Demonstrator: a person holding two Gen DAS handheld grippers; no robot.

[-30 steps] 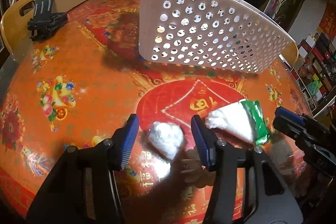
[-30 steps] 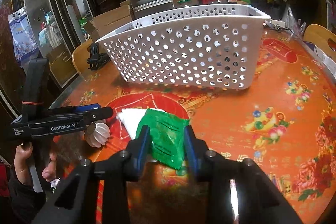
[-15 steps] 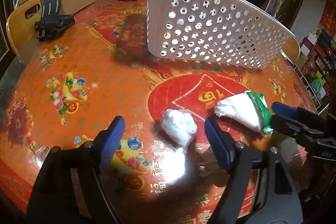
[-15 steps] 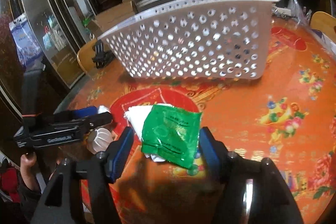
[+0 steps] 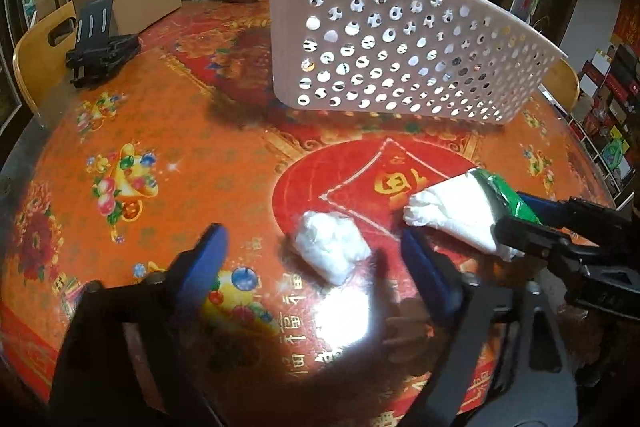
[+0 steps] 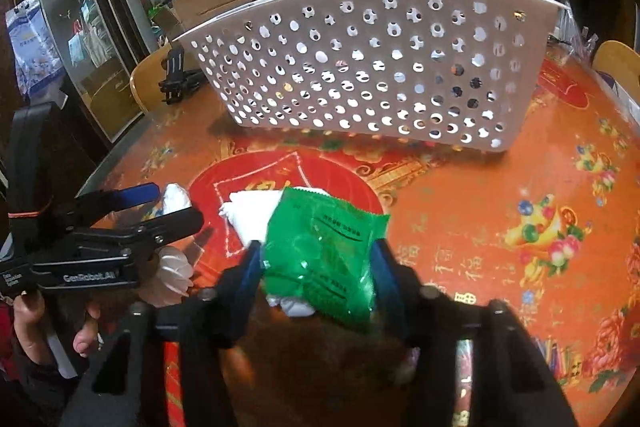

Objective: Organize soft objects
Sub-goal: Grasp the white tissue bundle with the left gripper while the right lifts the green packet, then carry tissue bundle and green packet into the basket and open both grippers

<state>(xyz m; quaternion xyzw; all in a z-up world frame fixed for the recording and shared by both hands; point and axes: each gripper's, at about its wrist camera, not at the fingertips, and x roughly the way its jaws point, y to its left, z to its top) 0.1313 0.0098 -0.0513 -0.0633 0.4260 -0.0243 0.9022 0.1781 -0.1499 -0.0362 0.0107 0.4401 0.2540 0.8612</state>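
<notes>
Green packet [image 6: 324, 255] with white tissue on table [image 6: 500, 187], bracketed by right tongs [image 6: 318, 263], narrow, touching both sides. White wad [image 5: 330, 247] between left tongs [image 5: 316, 255], wide. Grasp step; next: squeeze, lift into basket [image 6: 360, 67].

Red floral table [image 5: 168, 131] — wooden chairs [image 5: 38, 55], perhaps shelving

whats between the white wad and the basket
Only bare tablecloth: nothing lies between the wad and the basket. The left wrist view shows it best.
</notes>
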